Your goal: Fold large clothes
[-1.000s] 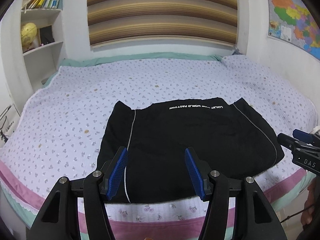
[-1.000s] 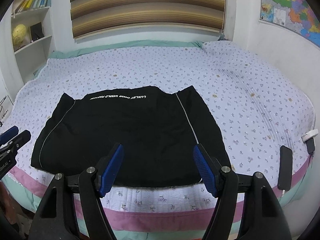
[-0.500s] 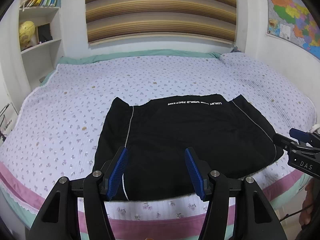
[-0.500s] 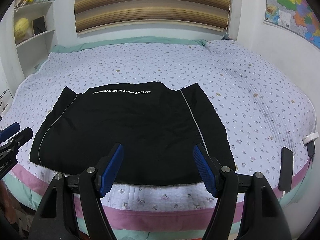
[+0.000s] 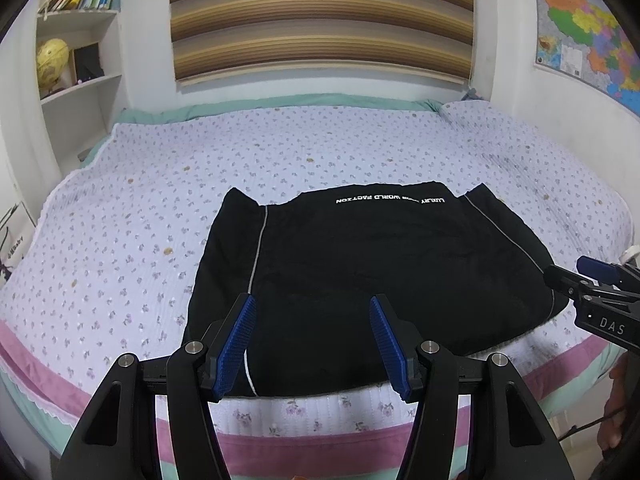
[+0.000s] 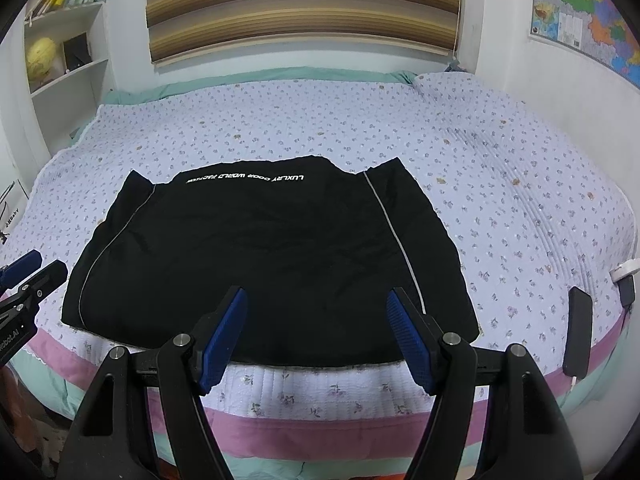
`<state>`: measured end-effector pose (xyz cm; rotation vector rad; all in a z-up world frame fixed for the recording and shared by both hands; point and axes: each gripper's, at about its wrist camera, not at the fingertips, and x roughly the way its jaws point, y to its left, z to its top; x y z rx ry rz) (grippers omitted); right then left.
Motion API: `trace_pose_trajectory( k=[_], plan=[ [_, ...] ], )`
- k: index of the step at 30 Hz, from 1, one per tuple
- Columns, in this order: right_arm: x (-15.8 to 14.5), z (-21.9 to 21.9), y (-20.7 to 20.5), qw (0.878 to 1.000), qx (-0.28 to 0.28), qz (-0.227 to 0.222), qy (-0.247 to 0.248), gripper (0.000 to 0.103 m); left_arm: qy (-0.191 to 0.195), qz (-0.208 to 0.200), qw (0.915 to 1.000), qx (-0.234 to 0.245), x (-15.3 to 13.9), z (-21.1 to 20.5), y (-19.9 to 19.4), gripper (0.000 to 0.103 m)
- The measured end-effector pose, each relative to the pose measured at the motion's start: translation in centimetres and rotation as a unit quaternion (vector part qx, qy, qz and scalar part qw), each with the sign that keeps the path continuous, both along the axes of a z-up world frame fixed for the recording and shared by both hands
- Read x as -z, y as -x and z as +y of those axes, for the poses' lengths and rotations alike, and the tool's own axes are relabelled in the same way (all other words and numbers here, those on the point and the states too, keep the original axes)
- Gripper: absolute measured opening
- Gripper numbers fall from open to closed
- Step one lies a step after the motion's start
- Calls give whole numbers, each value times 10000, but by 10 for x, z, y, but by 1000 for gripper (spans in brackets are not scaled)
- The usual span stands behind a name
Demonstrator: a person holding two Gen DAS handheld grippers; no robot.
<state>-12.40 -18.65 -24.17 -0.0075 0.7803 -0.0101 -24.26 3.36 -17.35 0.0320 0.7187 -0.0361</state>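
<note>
A black garment (image 5: 360,272) with white piping and white lettering lies folded flat near the front edge of the bed; it also shows in the right wrist view (image 6: 272,256). My left gripper (image 5: 314,308) is open and empty, held above the garment's front left part. My right gripper (image 6: 318,298) is open and empty, held above its front right part. Each gripper shows at the edge of the other's view: the right one (image 5: 580,280), the left one (image 6: 36,268).
The bed (image 5: 280,152) has a floral lilac quilt with a pink and mint edge. A dark phone (image 6: 578,330) and a white charger (image 6: 624,272) lie at its right edge. Shelves (image 5: 76,60) stand at the left, a map (image 5: 588,36) hangs on the right wall.
Both grippers have drawn back and up a little from the garment, still open. The garment has not moved.
</note>
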Motion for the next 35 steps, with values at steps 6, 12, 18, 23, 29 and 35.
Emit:
trace_pose_trajectory(
  k=[6,12,18,23,29,35],
  plan=[
    [1,-1,-1,10000,-11,19,-21,74,-31,49,10000,12,2,-1,-2,60],
    [3,-1,-3,10000,-12,56,-31,74,-44,58,10000,9,3,-2,-3,60],
    [4,-2,-4,10000,-28,63,-46,74,-63,63,10000,17,4,-4,-3,60],
    [5,-1,-5,9999,-19,92,-56,74,-82,75,9999,35,6,-4,-4,61],
    [6,-1,-6,9999,-15,96,-57,74,-111,47,9999,37,6,-6,-5,61],
    [5,-1,-5,9999,-9,107,-52,74,-41,-118,9999,22,2,-2,-3,60]
  ],
)
